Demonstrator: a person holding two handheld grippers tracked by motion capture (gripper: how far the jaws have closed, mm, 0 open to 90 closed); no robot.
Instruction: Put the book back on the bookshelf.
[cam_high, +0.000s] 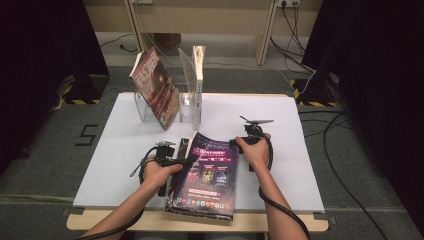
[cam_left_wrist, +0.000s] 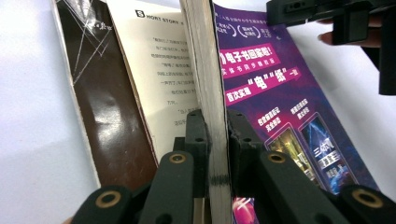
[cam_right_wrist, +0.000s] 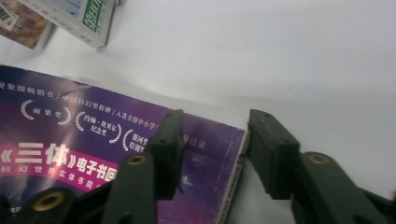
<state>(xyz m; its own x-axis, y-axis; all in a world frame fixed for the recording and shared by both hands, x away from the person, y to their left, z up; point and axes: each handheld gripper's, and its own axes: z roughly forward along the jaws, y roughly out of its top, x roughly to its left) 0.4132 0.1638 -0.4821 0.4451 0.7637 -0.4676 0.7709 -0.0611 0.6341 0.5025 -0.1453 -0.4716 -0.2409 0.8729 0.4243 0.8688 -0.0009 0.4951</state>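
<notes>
Inspection of my two grippers at the white table (cam_high: 125, 150).

The purple magazine (cam_high: 206, 175) lies near the front edge of the table, about midway along it, its lower corner reaching that edge. Its brown front cover (cam_left_wrist: 100, 98) and a text page (cam_left_wrist: 159, 70) are folded open to one side.

My left gripper (cam_left_wrist: 217, 135) has its jaws clamped on the magazine's thick block of pages, one jaw on each face, at the magazine's left edge. In the high view my left hand (cam_high: 159, 172) holds this gripper just beside that edge.

My right gripper (cam_right_wrist: 215, 140) stands with jaws parted, straddling the magazine's far right corner: one jaw over the purple cover, the other just off its edge above bare table. Contact cannot be confirmed.

Toward the back edge, left of centre, a clear rack (cam_high: 186, 107) holds a red-covered magazine (cam_high: 156, 85), leaning, and a pale book (cam_high: 198, 70), upright.
</notes>
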